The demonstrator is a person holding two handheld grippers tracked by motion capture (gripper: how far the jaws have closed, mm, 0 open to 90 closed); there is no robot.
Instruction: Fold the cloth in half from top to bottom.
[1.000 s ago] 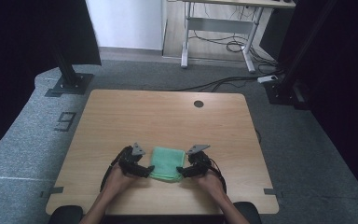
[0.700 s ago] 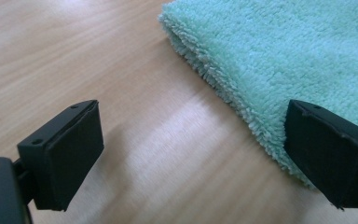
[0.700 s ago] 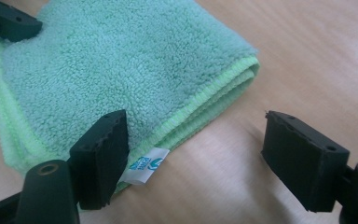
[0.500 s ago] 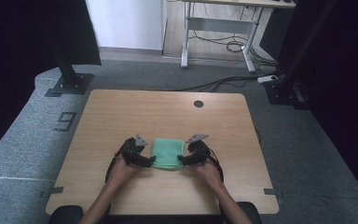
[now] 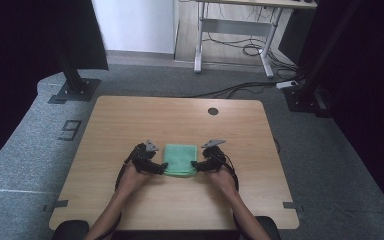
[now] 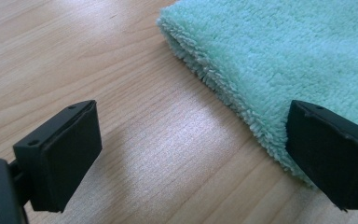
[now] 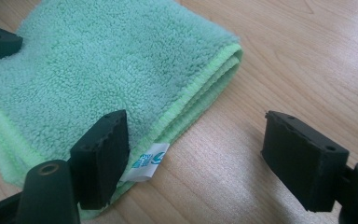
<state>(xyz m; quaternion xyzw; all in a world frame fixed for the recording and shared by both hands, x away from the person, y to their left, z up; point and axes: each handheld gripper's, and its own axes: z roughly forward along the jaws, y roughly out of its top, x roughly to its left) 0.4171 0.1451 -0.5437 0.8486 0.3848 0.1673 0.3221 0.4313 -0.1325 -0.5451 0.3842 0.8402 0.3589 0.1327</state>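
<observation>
Here, one folded green cloth (image 5: 180,159), two grippers.

A light wooden table (image 5: 130,120) stood on grey carpet (image 5: 330,165), with black curtains (image 5: 25,40) either side and a white-legged desk (image 5: 235,37) behind.

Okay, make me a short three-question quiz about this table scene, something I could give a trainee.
1. True or false: the green cloth lies folded on the table.
2. Which hand-held gripper has the cloth's white tag by its jaws? A) left hand-held gripper B) right hand-held gripper
3. How do both grippers' jaws stand?

Key: 1. True. 2. B. 3. Open, one at each side of the cloth, gripping nothing.
</observation>
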